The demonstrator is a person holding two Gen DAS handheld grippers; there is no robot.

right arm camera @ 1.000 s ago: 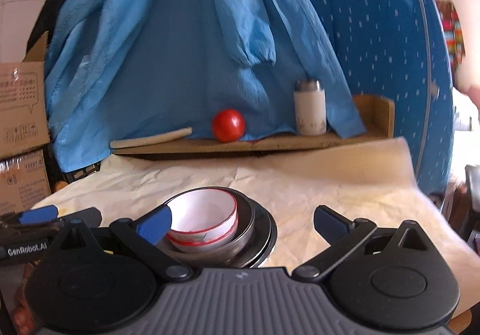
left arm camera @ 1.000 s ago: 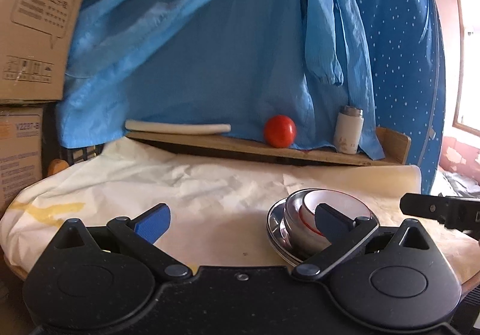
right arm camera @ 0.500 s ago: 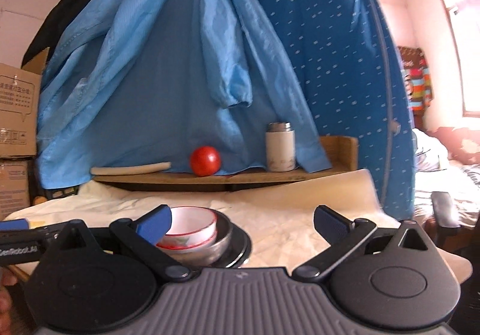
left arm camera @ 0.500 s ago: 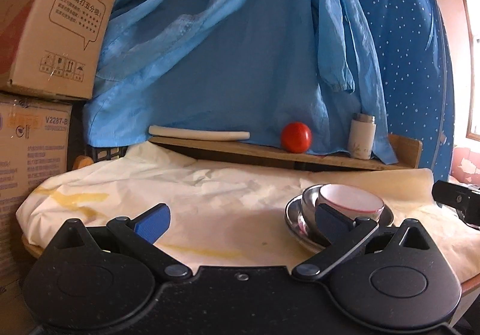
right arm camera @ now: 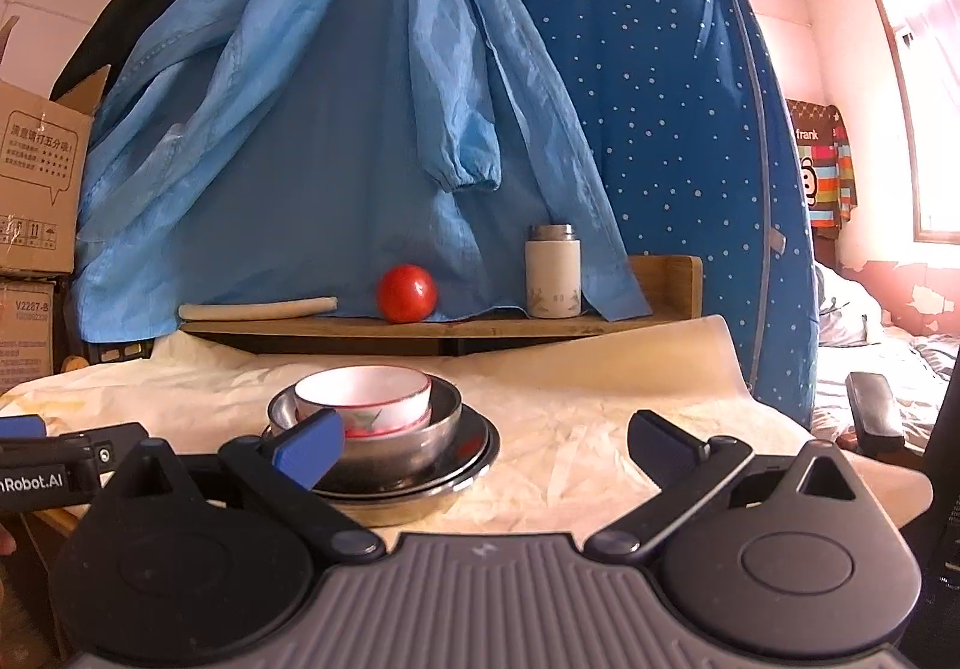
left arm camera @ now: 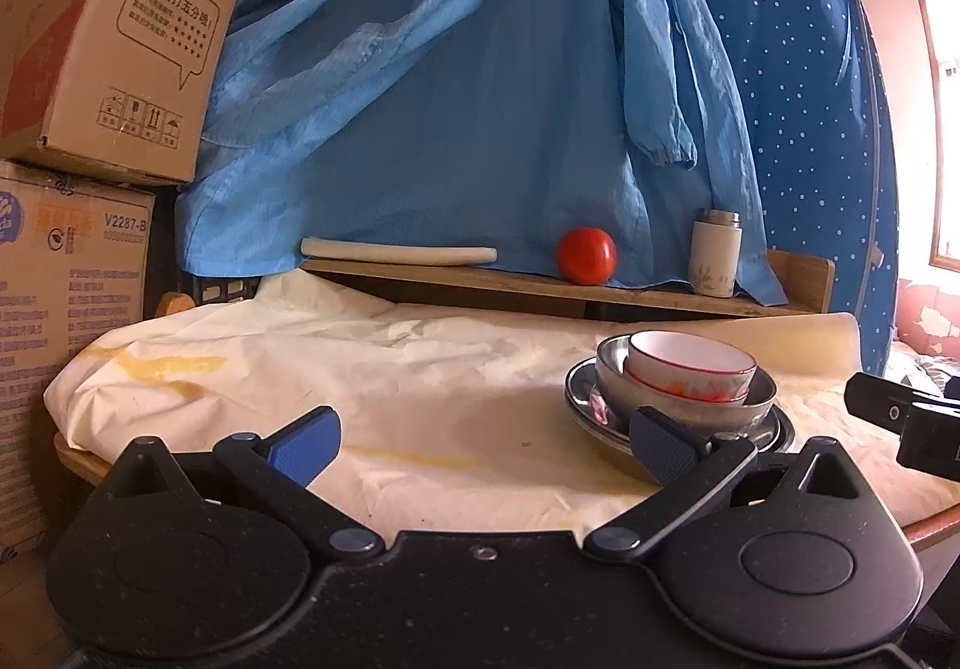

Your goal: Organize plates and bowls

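Bowls sit nested on my table: a white bowl (right arm camera: 366, 396) inside a steel bowl (right arm camera: 390, 444), both on a steel plate (right arm camera: 474, 444) resting on the cream table cover (left arm camera: 420, 369). My left gripper (left arm camera: 480, 444) and right gripper (right arm camera: 486, 444) are both spread wide, grasping nothing. Behind, a wooden shelf (right arm camera: 420, 326) carries a tomato (right arm camera: 407, 293) and a flask (right arm camera: 552, 273).

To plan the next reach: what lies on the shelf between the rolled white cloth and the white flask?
Only the red tomato sits between the rolled white cloth and the white flask, shown in the right wrist view.
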